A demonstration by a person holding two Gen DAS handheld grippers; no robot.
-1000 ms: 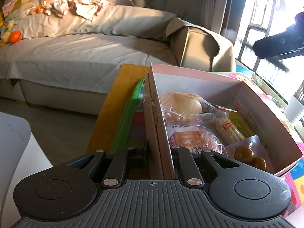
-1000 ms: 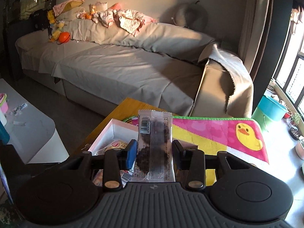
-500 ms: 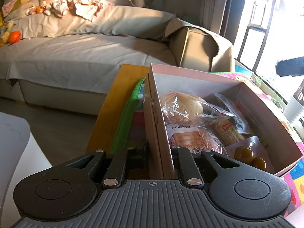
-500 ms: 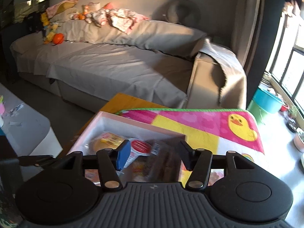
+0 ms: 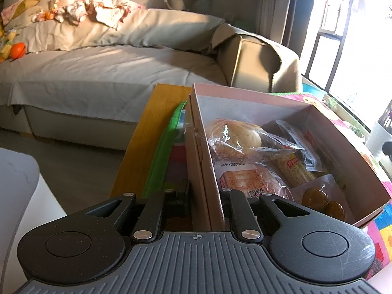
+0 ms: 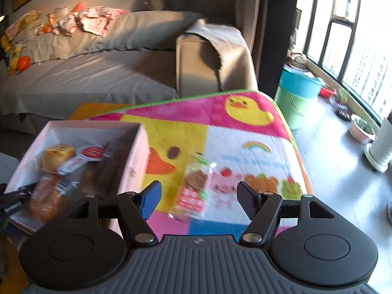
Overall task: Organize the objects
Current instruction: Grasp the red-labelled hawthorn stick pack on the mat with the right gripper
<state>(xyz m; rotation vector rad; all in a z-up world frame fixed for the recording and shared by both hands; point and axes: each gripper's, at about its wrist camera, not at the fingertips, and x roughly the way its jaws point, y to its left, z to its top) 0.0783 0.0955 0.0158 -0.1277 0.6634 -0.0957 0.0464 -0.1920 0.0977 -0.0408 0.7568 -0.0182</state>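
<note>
The right tool (image 6: 197, 197) has released the dark packet (image 5: 297, 144) into the box (image 5: 348, 147), jaws just opening.

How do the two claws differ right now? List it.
The left claw is shut on the box wall; the right claw stands open, its jaws having just been opening, holding nothing. The left sits at the box; the right hangs over a snack packet on the mat.

Warm, low sunlight pours in from the tall dark-framed windows (image 5: 343, 56) on the right, blown out to white glare in the left wrist view. It streaks the grey fabric-covered sofa (image 5: 103, 73), leaving the walls dim. The right wrist view is smeared with motion blur, worst over the open pink cardboard box (image 6: 137, 152). Fisheye curvature bends both frames' edges.
</note>
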